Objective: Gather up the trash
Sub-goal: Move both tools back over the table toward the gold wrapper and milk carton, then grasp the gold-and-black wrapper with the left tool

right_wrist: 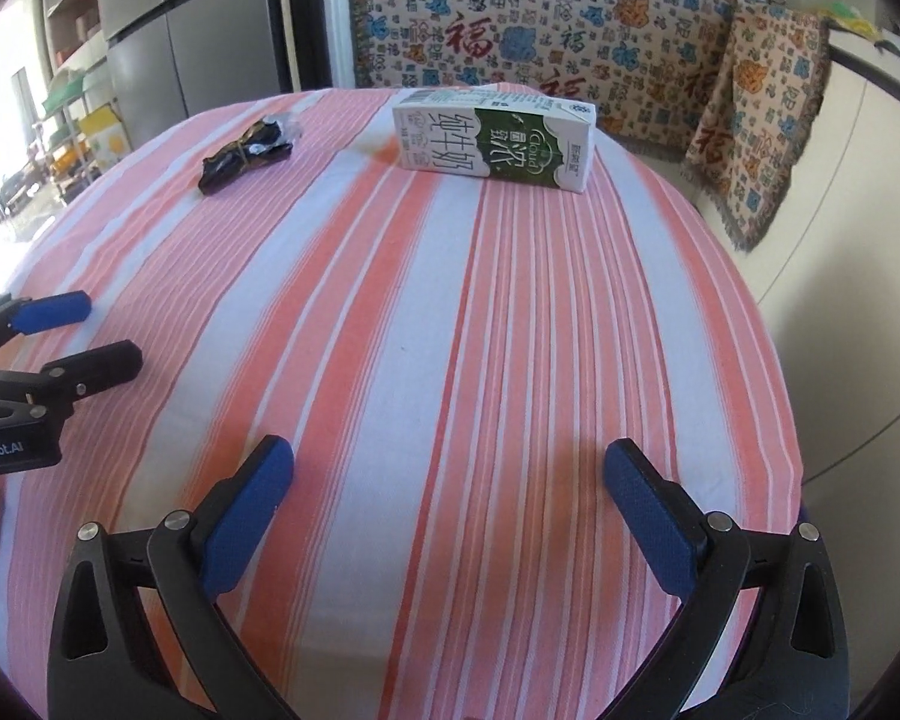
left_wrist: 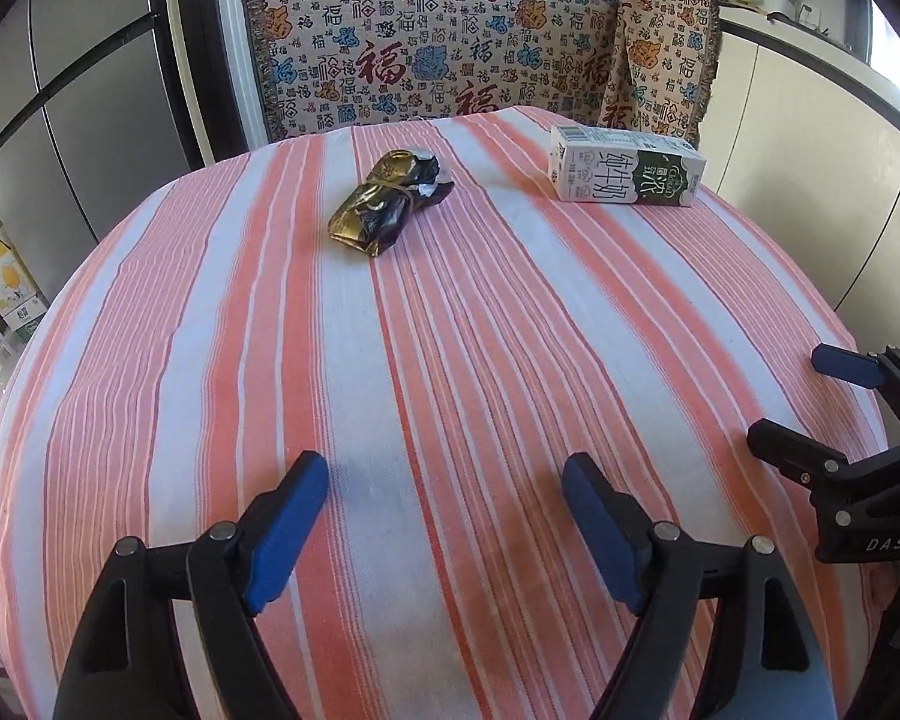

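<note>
Left wrist view is showing both grippers, left gripper (left_wrist: 444, 480) and right gripper (right_wrist: 450, 468), hovering spread and empty, nothing collected, needing a reach toward the far wrapper (left_wrist: 384, 201) and milk carton (right_wrist: 492, 141).

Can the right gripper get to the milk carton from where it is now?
Probably yes. The right gripper is open and holds nothing, and only bare striped tablecloth lies between it and the milk carton, which is lying on its side ahead.

Striped tablecloth (left_wrist: 450, 360), patterned sofa throw (left_wrist: 438, 42)
</note>
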Demonstrator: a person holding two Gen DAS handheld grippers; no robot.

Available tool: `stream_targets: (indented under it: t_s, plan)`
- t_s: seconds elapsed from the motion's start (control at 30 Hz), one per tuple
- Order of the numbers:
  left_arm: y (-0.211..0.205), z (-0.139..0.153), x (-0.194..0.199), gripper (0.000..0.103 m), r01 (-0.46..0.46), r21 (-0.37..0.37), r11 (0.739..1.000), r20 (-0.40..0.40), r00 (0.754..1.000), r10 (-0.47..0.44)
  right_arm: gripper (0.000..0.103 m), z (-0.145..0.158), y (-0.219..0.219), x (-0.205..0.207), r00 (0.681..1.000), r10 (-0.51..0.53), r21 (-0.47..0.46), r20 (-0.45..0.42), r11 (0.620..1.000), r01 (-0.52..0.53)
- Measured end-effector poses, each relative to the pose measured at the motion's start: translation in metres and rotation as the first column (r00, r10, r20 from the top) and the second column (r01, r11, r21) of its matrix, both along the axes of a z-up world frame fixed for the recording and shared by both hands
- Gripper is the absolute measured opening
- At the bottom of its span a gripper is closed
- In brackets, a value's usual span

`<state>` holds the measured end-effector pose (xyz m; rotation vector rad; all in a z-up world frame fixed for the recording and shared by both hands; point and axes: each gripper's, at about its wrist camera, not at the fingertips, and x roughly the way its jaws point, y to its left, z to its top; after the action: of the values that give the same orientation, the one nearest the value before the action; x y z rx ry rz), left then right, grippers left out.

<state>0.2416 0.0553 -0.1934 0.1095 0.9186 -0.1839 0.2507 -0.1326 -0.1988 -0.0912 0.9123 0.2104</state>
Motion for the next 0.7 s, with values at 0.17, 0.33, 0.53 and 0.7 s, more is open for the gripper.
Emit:
stream_targets:
  t_s: [0.17, 0.33, 0.53, 0.7]
  plan:
    - [0.004, 0.002, 0.007, 0.082, 0.053, -0.003, 0.999, -0.006, 0.999, -0.053, 0.102, 0.0, 0.0, 0.001, 1.0, -0.001, 0.005, -0.003, 1.0, 0.001]
    - [0.013, 0.004, 0.048, 0.082, 0.063, -0.006, 0.998, 0.009, 0.998, -0.063, 0.102, -0.001, 0.0, 0.001, 1.0, -0.002, 0.007, -0.004, 1.0, 0.002]
    - [0.03, -0.001, 0.121, 0.083, 0.063, -0.024, 0.998, -0.008, 0.998, -0.063, 0.102, -0.001, 0.0, 0.001, 1.0, -0.002, 0.008, -0.005, 1.0, 0.002]
    - [0.018, -0.008, 0.155, 0.103, 0.147, 0.012, 0.989, -0.043, 0.988, -0.147, 0.102, -0.001, 0.0, 0.001, 1.0, -0.002, 0.006, -0.004, 1.0, 0.002]
